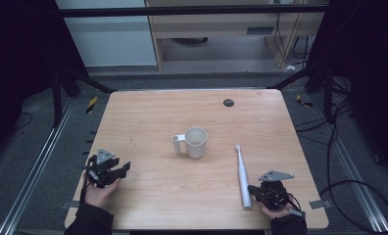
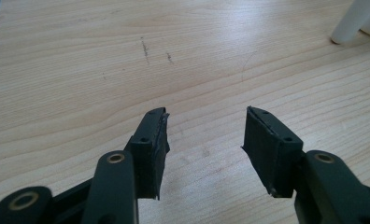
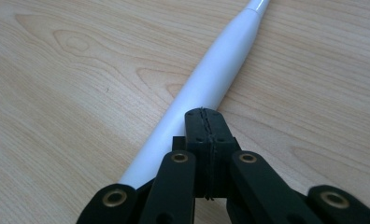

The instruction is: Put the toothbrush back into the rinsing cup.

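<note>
A white mug (image 1: 195,142) stands mid-worktop (image 1: 148,117). Right of it lies the toothbrush (image 1: 242,177) (white), my right claw (image 3: 206,116) pressed closed and empty beside it; my left claw (image 2: 205,126) gapes, empty.

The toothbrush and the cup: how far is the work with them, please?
Nothing looks done yet. The toothbrush lies flat on the table, apart from the upright cup, which looks empty. In hand: the right gripper is shut, its jaws pressed together above the toothbrush handle, not around it. The left gripper is open over bare wood. If the toothbrush belongs in the cup, gripping, lifting and placing are all left.
</note>
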Demonstrator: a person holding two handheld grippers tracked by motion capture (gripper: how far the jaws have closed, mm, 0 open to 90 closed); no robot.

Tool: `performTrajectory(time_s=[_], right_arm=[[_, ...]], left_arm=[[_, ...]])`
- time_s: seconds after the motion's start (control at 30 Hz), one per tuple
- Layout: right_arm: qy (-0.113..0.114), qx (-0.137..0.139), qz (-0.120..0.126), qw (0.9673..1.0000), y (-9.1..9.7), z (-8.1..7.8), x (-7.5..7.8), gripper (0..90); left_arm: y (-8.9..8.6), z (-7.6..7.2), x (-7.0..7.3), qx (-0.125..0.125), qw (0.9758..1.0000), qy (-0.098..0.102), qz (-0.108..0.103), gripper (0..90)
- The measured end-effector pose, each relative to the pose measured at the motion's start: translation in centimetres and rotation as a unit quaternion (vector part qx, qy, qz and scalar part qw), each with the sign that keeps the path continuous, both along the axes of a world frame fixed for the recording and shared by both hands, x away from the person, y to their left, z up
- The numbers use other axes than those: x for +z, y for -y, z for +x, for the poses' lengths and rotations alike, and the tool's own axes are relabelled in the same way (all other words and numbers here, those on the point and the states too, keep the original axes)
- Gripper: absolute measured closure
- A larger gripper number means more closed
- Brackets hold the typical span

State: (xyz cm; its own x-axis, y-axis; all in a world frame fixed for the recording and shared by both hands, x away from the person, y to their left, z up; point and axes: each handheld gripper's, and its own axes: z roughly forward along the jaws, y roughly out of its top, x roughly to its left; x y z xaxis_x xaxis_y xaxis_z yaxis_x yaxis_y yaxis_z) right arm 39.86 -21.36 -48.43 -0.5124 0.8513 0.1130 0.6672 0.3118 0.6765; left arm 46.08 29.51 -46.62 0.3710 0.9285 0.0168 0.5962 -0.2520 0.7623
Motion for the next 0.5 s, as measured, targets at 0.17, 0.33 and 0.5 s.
performTrajectory(time_s=[0.17, 0.33, 0.5], right_arm=[[-0.001, 0.001, 0.001, 1.0, -0.13, -0.01, -0.02, 90.0], [-0.002, 0.0, 0.002, 1.0, -0.16, 0.01, -0.01, 90.0], [0.003, -0.008, 0.003, 1.0, 0.06, 0.04, 0.14, 90.0]], left_arm=[[-0.02, 0.0, 0.0, 0.0, 1.0, 0.0, 0.0, 48.6], [0.01, 0.01, -0.02, 0.0, 1.0, 0.0, -0.001, 48.5], [-0.02, 0.02, 0.0, -0.001, 1.0, 0.0, 0.0, 48.4]])
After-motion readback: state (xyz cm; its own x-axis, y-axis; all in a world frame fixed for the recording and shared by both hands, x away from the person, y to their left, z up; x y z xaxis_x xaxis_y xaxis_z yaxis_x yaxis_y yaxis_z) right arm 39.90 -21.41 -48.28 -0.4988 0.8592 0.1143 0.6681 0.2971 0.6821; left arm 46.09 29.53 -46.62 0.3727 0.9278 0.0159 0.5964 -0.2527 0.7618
